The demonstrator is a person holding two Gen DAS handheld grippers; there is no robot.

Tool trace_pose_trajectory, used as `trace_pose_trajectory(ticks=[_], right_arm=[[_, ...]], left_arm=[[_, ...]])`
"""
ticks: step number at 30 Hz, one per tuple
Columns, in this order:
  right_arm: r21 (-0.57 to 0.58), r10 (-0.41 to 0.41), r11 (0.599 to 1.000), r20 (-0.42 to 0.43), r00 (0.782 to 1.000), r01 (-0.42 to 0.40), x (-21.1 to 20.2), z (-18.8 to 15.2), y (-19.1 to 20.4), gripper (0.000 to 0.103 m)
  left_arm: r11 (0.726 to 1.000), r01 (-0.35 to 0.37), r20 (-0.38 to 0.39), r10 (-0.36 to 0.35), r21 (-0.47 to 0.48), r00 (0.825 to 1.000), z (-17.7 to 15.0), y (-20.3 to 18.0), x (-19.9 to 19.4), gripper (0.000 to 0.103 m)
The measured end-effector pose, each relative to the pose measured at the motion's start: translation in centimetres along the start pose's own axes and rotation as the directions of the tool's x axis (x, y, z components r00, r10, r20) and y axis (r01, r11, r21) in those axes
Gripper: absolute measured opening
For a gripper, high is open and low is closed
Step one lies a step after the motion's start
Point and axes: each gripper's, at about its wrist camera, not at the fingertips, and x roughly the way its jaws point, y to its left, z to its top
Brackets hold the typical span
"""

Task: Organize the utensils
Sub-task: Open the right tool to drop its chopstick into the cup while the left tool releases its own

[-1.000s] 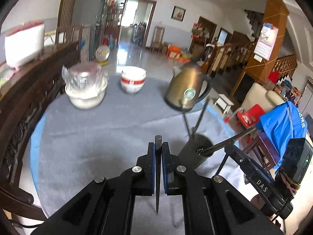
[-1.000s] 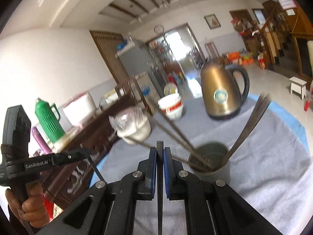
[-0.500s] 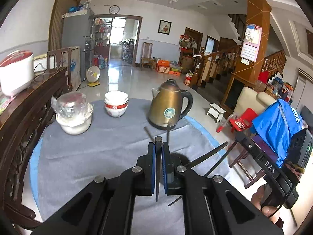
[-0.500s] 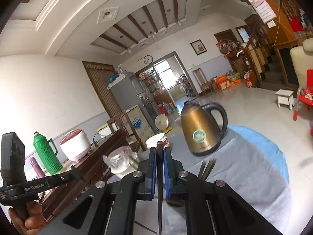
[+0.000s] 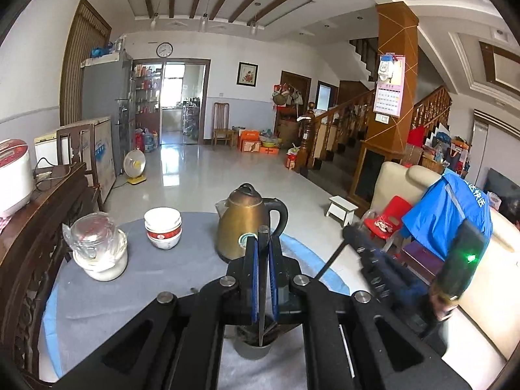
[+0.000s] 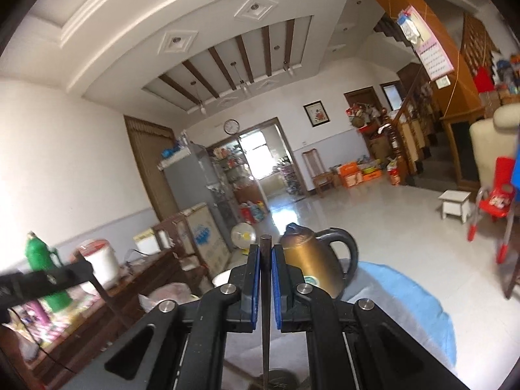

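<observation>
My left gripper [image 5: 263, 243] is shut on a dark chopstick [image 5: 262, 321] that stands upright, its lower tip inside a grey utensil cup [image 5: 253, 349] seen low between the fingers. My right gripper [image 6: 266, 248] is shut on another dark chopstick [image 6: 265, 325], also upright, its tip reaching down to the cup's rim [image 6: 279, 375] at the bottom edge. The right gripper also shows in the left wrist view [image 5: 390, 273], to the right, holding its chopstick slanted [image 5: 331, 256]. The left gripper shows at the left of the right wrist view [image 6: 45, 279].
On the grey tablecloth [image 5: 156, 276] stand a brass kettle [image 5: 247, 224], stacked red-and-white bowls [image 5: 162, 227] and a bagged white bowl [image 5: 97, 247]. A dark wooden sideboard [image 5: 39, 227] runs along the left. A cream sofa [image 5: 406, 182] is at the right.
Both grippers have tilted upward and both views now show more room and ceiling. The cup has slid from mid-frame to the bottom edge. Both stay shut on their chopsticks.
</observation>
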Motion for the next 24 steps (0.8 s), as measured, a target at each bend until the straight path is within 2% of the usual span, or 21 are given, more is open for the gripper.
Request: trace_pose_trajectory(ticks=[7,13,18,21,24], right_arm=[[-0.017,-0.055,0.998,-0.098,0.994,0.054,4.3,-2.4,-0.8,0.008],[0.022,-0.038,0.999,-0.203,0.978,0.043,7.3,-3.5,-2.2,0.008],[0.027,-0.041,0.998,-0.302,0.953,0.052,9.7,-4.1,-2.6,0.008],[0.018,-0.049,0.998,-0.359,0.932,0.06,10.7,-5.0,-2.5,0.009],[0.097,0.0,0.994,-0.386,0.923,0.041,10.8,-5.3,-3.4,0.011]], left_arm=[[0.999,-0.042,-0.057,0.04,-0.021,0.998,-2.3,-0.1,4.6,0.007],[0.998,-0.045,-0.12,0.04,-0.038,0.992,-4.2,0.1,7.3,0.007],[0.997,-0.062,-0.124,0.056,-0.044,0.991,-4.1,0.6,7.3,0.007],[0.998,-0.047,-0.129,0.04,-0.05,0.991,-3.8,0.8,6.9,0.007],[0.998,-0.044,-0.138,0.037,-0.05,0.99,-3.5,0.9,6.3,0.007]])
